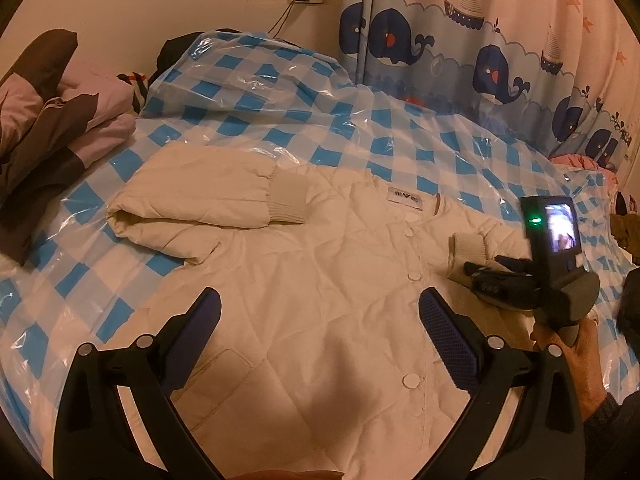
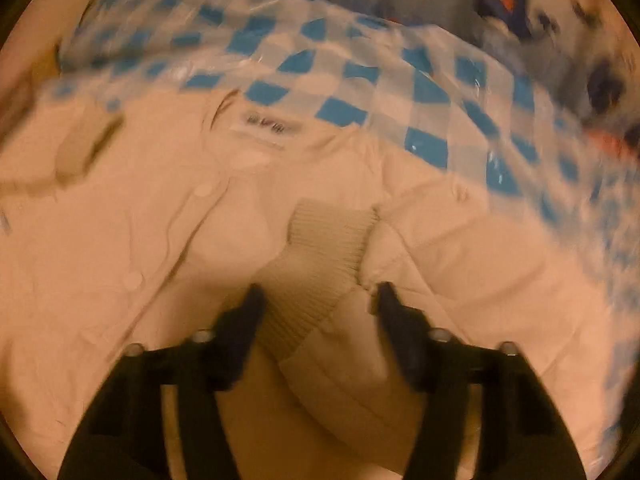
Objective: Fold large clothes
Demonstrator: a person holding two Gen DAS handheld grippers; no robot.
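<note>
Jacket, cream and quilted, lies flat on the blue-checked plastic sheet, one sleeve folded across its chest. Left gripper hovers above it, jaws wide and empty. Right gripper brackets the other sleeve's ribbed cuff; blur apparently leaves contact unconfirmed.

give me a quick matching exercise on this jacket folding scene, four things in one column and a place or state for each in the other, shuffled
Things:
1. cream quilted jacket
2. folded jacket sleeve with ribbed cuff
3. left tool
4. brown and pink bedding

Places or states:
A. open, above the jacket front
B. piled at the far left of the bed
C. spread flat on blue checked plastic sheet
D. laid across the jacket chest

Pairs: 1-C, 2-D, 3-A, 4-B
</note>
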